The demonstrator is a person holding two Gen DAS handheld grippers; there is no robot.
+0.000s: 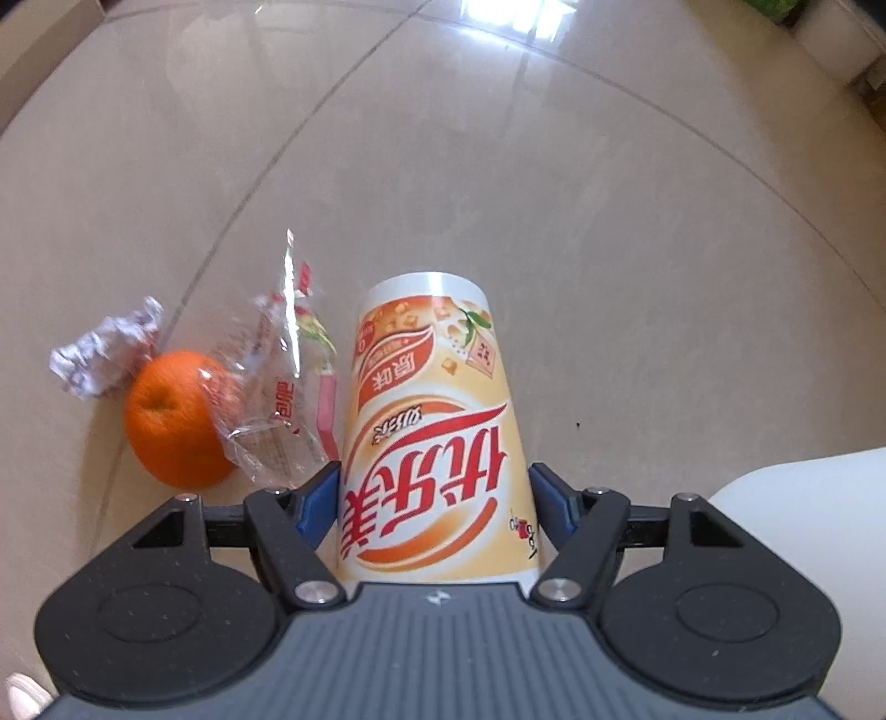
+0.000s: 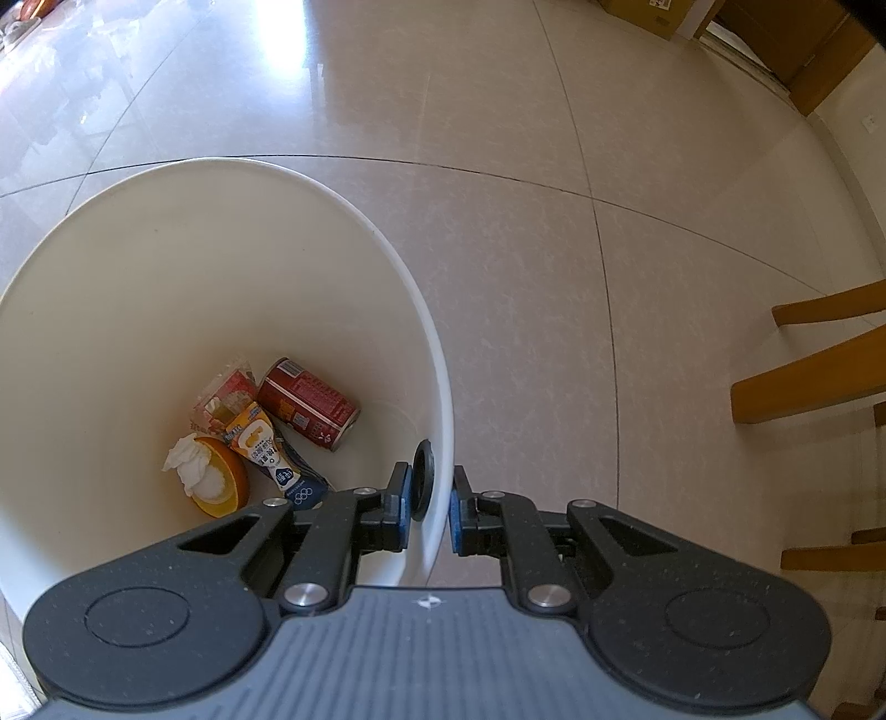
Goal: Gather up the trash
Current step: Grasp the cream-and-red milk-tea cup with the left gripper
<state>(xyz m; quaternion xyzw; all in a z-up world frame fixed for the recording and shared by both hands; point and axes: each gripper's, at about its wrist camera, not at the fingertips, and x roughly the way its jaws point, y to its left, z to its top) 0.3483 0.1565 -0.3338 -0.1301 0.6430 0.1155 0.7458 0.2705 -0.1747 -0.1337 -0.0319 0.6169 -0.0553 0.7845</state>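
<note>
A paper drink cup (image 1: 432, 421) with orange and red print stands upside down on the tiled floor. My left gripper (image 1: 432, 498) points straight down over it, with the blue pads (image 1: 318, 498) pressed against both sides of the cup. To the left of the cup lie a clear plastic wrapper (image 1: 277, 399), an orange (image 1: 171, 421) and a crumpled paper wad (image 1: 105, 354). My right gripper (image 2: 432, 512) is shut on the rim of the white bin (image 2: 387, 249). Inside the bin lie a red can (image 2: 307, 401), a printed pouch (image 2: 266, 448), a wrapper (image 2: 221, 396) and an orange-rimmed lid with tissue (image 2: 213, 476).
In the left wrist view the white bin (image 1: 803, 554) stands just to the right of the cup. Wooden chair legs (image 2: 814, 371) stand to the right of the bin in the right wrist view. A cardboard box (image 2: 648, 14) sits far off by the wall.
</note>
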